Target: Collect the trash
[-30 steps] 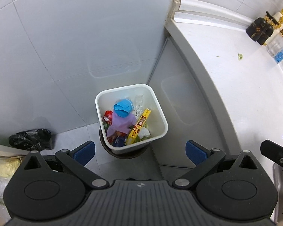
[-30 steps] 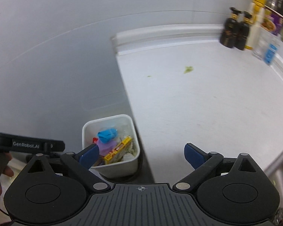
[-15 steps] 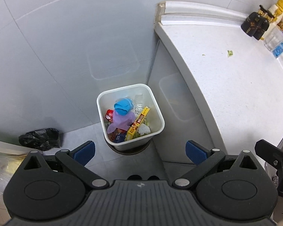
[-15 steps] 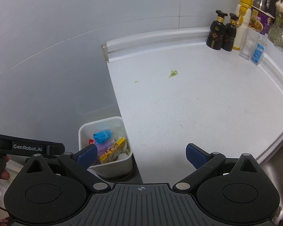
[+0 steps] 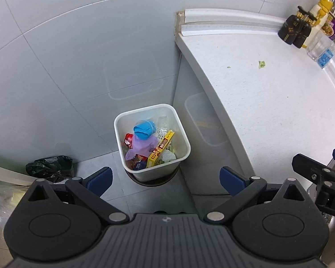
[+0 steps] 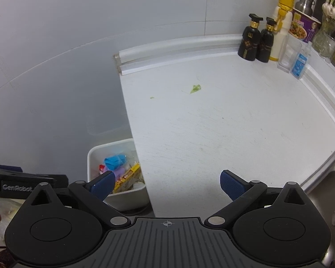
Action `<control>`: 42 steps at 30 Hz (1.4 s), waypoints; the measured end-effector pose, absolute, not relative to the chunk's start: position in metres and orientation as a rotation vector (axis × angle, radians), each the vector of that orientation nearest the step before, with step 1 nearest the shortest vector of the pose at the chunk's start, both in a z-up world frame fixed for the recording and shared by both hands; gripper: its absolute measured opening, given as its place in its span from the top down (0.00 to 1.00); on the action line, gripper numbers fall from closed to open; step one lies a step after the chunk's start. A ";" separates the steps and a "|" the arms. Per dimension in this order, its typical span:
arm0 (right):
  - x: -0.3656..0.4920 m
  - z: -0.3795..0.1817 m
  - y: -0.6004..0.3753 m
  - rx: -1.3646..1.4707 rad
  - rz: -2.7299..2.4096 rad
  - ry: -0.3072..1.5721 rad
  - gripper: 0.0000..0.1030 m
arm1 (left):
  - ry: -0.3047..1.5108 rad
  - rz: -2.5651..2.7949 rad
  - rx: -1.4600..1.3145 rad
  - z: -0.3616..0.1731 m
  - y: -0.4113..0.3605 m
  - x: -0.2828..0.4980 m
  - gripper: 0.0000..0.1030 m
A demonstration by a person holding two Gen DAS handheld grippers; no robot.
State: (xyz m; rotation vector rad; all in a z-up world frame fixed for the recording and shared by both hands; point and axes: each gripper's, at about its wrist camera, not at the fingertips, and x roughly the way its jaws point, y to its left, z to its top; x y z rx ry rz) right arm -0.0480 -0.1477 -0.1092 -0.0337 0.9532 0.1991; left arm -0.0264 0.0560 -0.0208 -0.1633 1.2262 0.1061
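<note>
Both cameras had pulled up and back since the earlier frames: the bin (image 5: pixel 152 141) looked smaller in the left view, and the right view took in more of the counter (image 6: pixel 223 134), with the sink (image 6: pixel 326 178) edge now showing.

As for progress, most of the job looked done. The counter, a wide white slab with a faint speckle and a raised moulded strip along the wall, was bare except for two bits of green scrap: a leaf (image 6: pixel 195 88) out in the middle and a crumb (image 6: pixel 152 97) nearer the edge. Those seemed to be what was left to pick up. The sink was brushed steel.

The bin, a white plastic tub with rounded corners standing on the grey floor tiles just beside the cabinet, held the collected trash: a soft lilac glove (image 5: pixel 143 145), a blue crumpled piece (image 5: pixel 144 129) on top of it, a stiff yellow carton (image 5: pixel 160 148), white tissue (image 5: pixel 168 155) and a shiny red wrapper (image 5: pixel 128 139). A black bag (image 5: pixel 49 168) lay slumped on the floor well apart from it.

The left gripper (image 5: pixel 165 177) hung above the bin, its blue ribbed pads spread and holding nothing. The right gripper (image 6: pixel 166 183), over the counter edge, was likewise spread and empty.
</note>
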 end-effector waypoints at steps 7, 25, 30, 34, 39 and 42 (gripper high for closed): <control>-0.049 -0.106 -0.153 -0.034 0.201 0.939 0.02 | 1.195 0.104 -0.162 -0.016 0.045 -0.026 0.01; -0.040 -0.111 -0.175 -0.034 0.206 0.951 0.02 | 1.222 0.097 -0.148 -0.019 0.023 -0.020 0.01; -0.040 -0.114 -0.175 -0.025 0.213 0.956 0.02 | 1.235 0.100 -0.140 -0.020 0.022 -0.021 0.01; -0.039 -0.114 -0.173 -0.034 0.221 0.959 0.02 | 1.237 0.106 -0.150 -0.021 0.023 -0.023 0.01; -0.039 -0.114 -0.171 -0.044 0.230 0.956 0.02 | 1.237 0.112 -0.161 -0.021 0.024 -0.024 0.01; -0.040 -0.113 -0.171 -0.055 0.237 0.954 0.02 | 1.237 0.113 -0.173 -0.021 0.026 -0.023 0.01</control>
